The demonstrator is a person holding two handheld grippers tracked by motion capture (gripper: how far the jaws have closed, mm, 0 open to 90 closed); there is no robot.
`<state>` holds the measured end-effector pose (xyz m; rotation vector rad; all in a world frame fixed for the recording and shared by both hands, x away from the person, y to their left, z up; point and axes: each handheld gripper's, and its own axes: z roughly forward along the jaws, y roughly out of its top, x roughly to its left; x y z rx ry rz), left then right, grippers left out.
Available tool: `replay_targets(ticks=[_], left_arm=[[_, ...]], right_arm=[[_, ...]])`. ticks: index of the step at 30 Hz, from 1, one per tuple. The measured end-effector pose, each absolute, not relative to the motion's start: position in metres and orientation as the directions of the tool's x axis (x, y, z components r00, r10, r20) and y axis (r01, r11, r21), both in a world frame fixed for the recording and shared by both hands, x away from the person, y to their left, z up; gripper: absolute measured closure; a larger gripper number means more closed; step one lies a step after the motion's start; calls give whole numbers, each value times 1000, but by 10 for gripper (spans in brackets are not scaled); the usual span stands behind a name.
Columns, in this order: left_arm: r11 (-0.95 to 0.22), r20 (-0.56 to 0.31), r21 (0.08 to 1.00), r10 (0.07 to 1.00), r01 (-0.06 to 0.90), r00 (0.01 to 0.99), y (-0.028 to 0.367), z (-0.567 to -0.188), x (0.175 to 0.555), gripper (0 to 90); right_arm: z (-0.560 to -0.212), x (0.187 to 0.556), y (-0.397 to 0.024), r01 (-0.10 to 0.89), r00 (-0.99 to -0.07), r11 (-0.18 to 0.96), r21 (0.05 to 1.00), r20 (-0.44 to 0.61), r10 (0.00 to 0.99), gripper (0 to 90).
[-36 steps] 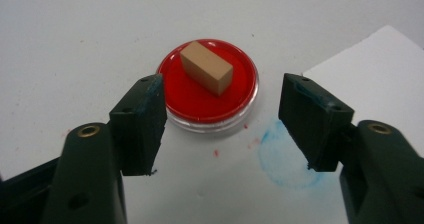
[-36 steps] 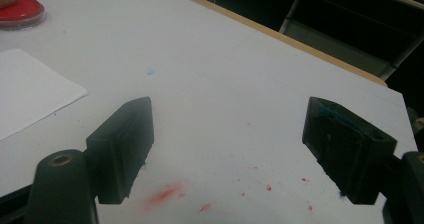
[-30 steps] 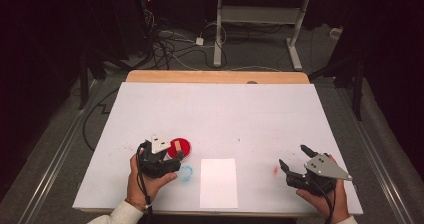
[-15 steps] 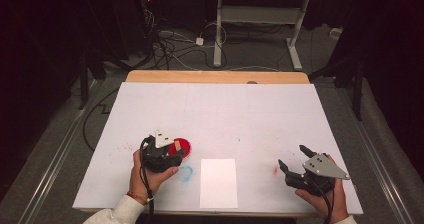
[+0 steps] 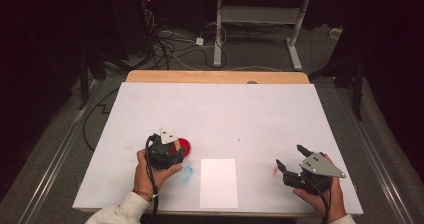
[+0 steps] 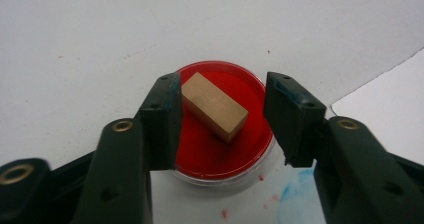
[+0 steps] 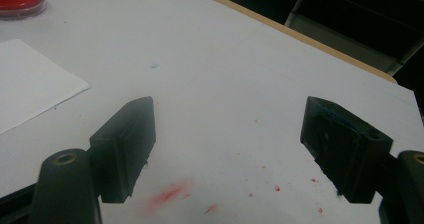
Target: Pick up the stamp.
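Observation:
A small wooden block [image 6: 215, 106] lies flat in a round red ink pad [image 6: 220, 156] on the white table. My left gripper [image 6: 222, 91] reaches down over the pad [image 5: 184, 146], one jaw on each side of the block. Its jaws have just been closing. The left pad [image 6: 169, 104] is at the block's corner, while a gap remains at the right pad [image 6: 285, 109], so the gripper is open. At the front right, my right gripper [image 5: 290, 155] rests low over the table, open wide with nothing between its fingers [image 7: 230, 114].
A white sheet of paper [image 5: 218, 182] lies at the front middle, between the two hands. A blue smear [image 5: 186, 173] marks the table beside the left hand. Red smears [image 7: 167, 194] lie under the right gripper. The table's wooden far edge [image 5: 215, 76] borders dark floor with cables.
The left gripper has edged slightly toward the red pad. The right hand and gripper have stayed where they were.

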<state>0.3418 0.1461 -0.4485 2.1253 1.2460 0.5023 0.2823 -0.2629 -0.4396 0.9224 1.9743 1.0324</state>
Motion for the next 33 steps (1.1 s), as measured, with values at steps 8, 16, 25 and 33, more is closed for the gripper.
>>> replay_targets(ticks=[8,16,25,33], left_arm=[[-361,12,662,882,657,471,147,-452,347,557],[-367,19,648,884,667,468,146,-455,352,544],[-376,16,633,881,677,473,147,-457,358,631],[-464,64,601,840,651,539,148,-455,359,736]], right_arm=[[-439,283,-264,261,-489,423,868,-259,833,230],[-440,283,-262,261,-497,433,863,-264,827,233],[-441,285,-261,264,-506,438,859,-263,821,234],[-440,285,-263,265,-510,428,864,-252,823,234]])
